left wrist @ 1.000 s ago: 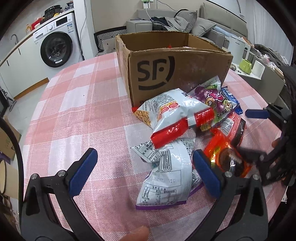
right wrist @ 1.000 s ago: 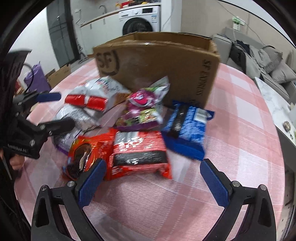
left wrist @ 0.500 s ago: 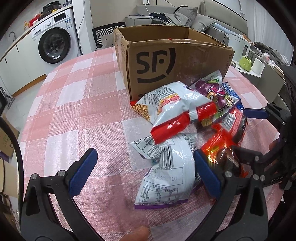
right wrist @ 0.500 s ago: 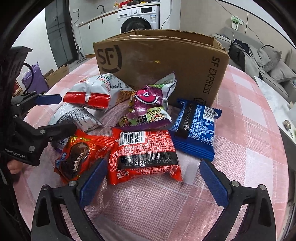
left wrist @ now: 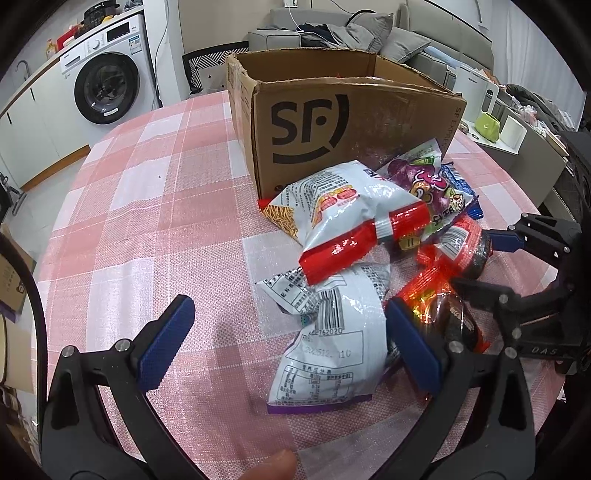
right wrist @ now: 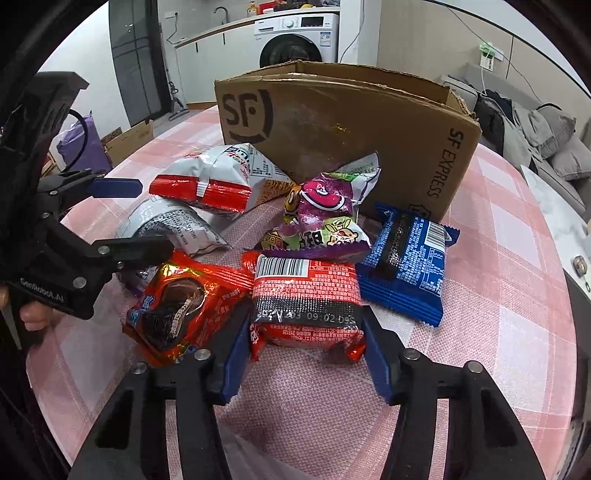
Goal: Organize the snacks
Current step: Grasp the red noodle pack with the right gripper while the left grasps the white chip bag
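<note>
Several snack packs lie in front of an open cardboard SF box (left wrist: 343, 122) (right wrist: 332, 110) on a pink checked table. My right gripper (right wrist: 304, 356) has its fingers pressed on both sides of a red-and-black pack (right wrist: 304, 299), which rests on the table. Beside that pack are an orange cookie pack (right wrist: 177, 302), a blue pack (right wrist: 406, 258), a purple-green bag (right wrist: 325, 218) and a white-red bag (right wrist: 218, 181). My left gripper (left wrist: 288, 349) is open, hovering low over a white bag (left wrist: 332, 343) that lies against its right finger.
The table edge (left wrist: 59, 236) curves away on the left. A washing machine (left wrist: 110, 81) stands beyond it, and a sofa (left wrist: 332, 33) sits behind the box. Small boxes and a purple bag (right wrist: 81, 144) are on the floor.
My right gripper moved forward and closed from wide open onto the red-and-black pack. My left gripper stayed open and moved slightly forward over the white bag.
</note>
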`<state>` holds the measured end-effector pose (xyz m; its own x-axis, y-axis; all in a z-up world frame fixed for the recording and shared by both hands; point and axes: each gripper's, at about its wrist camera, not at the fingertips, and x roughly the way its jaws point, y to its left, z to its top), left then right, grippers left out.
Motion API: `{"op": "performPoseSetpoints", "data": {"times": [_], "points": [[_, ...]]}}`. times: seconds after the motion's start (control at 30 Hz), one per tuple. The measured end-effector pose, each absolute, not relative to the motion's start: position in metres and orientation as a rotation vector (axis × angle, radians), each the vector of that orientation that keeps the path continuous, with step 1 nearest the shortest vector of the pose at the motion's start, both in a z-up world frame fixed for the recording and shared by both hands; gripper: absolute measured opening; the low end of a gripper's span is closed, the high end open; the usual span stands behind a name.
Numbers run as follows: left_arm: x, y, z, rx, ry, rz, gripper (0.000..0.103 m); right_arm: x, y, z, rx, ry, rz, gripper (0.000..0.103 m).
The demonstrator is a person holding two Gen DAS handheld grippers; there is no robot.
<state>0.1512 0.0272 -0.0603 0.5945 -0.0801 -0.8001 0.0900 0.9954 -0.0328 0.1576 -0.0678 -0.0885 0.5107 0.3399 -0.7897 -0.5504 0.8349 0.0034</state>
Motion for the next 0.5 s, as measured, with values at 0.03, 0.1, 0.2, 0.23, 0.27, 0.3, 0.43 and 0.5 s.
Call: {"op": "performPoseSetpoints", "data": {"times": [0.03,0.1,0.2,0.23,0.27,0.3,0.43,0.5], "points": [[0.151,0.027,-0.060,0.013,0.927,-0.099,0.102,0.158,-0.071,-0.088,-0.256,0.886,0.545,0.053],[0.150,0.027,-0.060,0.015,0.927,-0.101,0.102,0.160,-0.076,-0.086,-0.247,0.888,0.548,0.053],[0.150,0.028,-0.060,0.010,0.929,-0.104,0.102,0.158,-0.080,-0.082,-0.254,0.879,0.558,0.053],[0.150,0.029,-0.060,0.006,0.930,-0.107,0.102,0.158,-0.081,-0.080,-0.257,0.874,0.559,0.053],[0.150,0.029,-0.061,0.002,0.931,-0.110,0.102,0.158,-0.082,-0.077,-0.257,0.869,0.559,0.053],[0.150,0.029,-0.061,-0.003,0.935,-0.116,0.102,0.159,-0.084,-0.074,-0.255,0.864,0.559,0.053],[0.150,0.030,-0.060,-0.024,0.937,-0.141,0.102,0.158,-0.091,-0.067,-0.247,0.850,0.549,0.053],[0.149,0.030,-0.060,-0.030,0.940,-0.152,0.098,0.158,-0.095,-0.064,-0.244,0.845,0.543,0.053]]}}
